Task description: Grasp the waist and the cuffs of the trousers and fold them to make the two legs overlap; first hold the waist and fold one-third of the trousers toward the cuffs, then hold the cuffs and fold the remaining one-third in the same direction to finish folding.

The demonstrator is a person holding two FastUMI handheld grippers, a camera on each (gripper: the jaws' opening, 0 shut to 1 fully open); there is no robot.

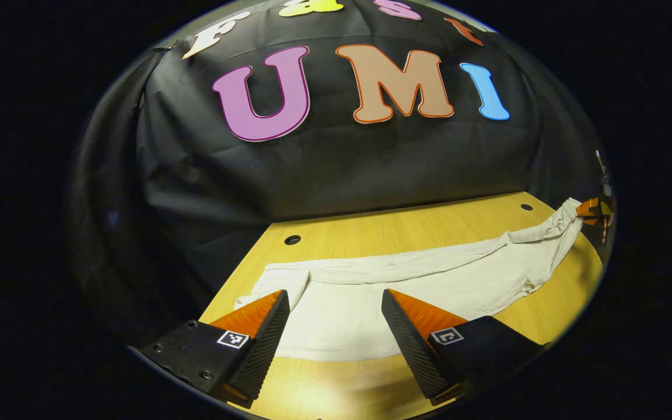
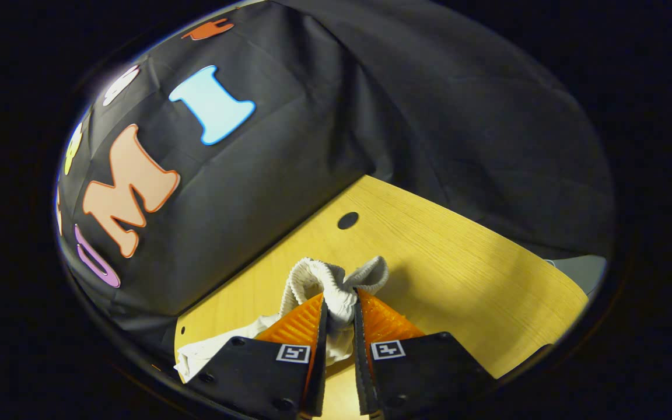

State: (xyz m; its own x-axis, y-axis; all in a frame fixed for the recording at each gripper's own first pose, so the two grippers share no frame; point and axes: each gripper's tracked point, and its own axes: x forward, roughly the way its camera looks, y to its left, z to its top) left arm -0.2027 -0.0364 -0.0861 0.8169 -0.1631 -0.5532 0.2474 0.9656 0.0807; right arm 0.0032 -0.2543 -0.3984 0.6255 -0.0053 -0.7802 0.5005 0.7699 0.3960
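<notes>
White trousers [image 1: 406, 286] are lying stretched across the wooden tabletop [image 1: 371, 230], running from 7 o'clock to 3 o'clock in the left gripper view. Left tongs [image 1: 336, 303] are hanging released, fingers wide apart over the cuff end. Right tongs [image 2: 340, 303] are clenching the bunched elastic waist [image 2: 336, 280], both fingers pressing it, cloth poking out toward 12 o'clock.

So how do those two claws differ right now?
The left claw stands wide open above the trousers, gripping nothing; the right claw is closed on their elastic waist. The left is over flat cloth, while the right has bunched, lifted cloth. Both are over the wooden table.
</notes>
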